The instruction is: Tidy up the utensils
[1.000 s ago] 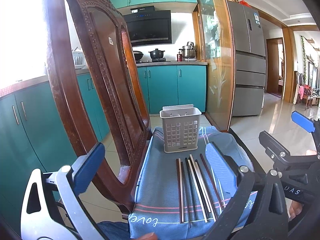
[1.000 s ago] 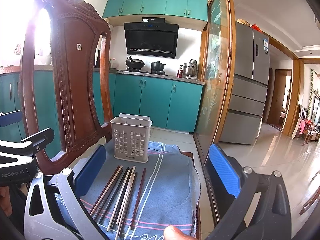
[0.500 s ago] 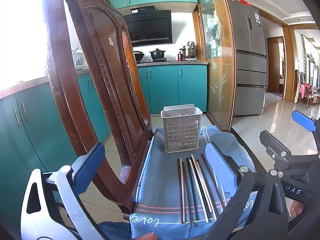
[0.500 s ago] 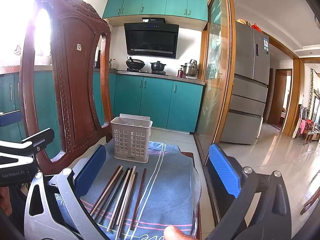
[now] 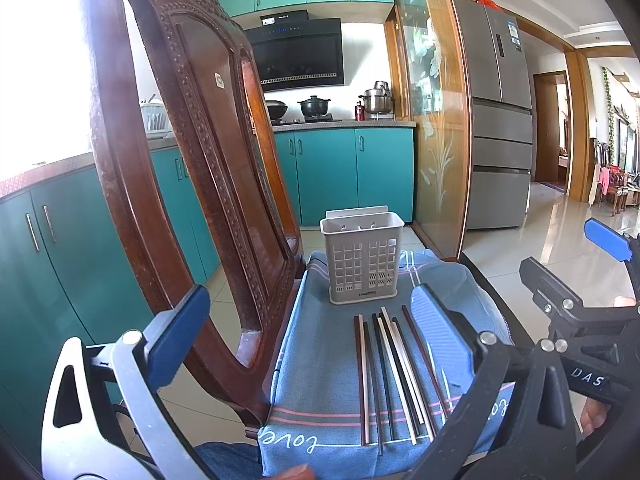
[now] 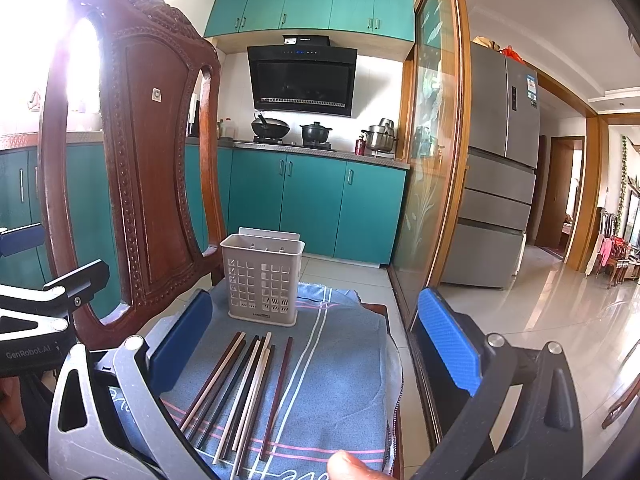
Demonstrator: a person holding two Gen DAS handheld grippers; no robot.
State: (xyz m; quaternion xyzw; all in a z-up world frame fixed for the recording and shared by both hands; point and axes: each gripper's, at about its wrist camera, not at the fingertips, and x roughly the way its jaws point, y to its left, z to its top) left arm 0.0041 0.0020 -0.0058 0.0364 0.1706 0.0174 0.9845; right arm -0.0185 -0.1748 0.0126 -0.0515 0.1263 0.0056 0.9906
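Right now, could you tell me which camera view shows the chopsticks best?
The right wrist view: the chopsticks lie unobstructed between the open gripper's fingers. In the left wrist view, the chopsticks are partly hidden behind the left gripper's right finger.

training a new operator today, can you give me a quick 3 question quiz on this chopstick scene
1. True or false: the holder already has chopsticks in it.
2. What do the chopsticks lie on? A bare wood, B blue cloth, C floor tile.
3. Fill in: both the left gripper and the right gripper are ____.

Key: 1 false, its visible inside is empty. 2 B. 3 open.
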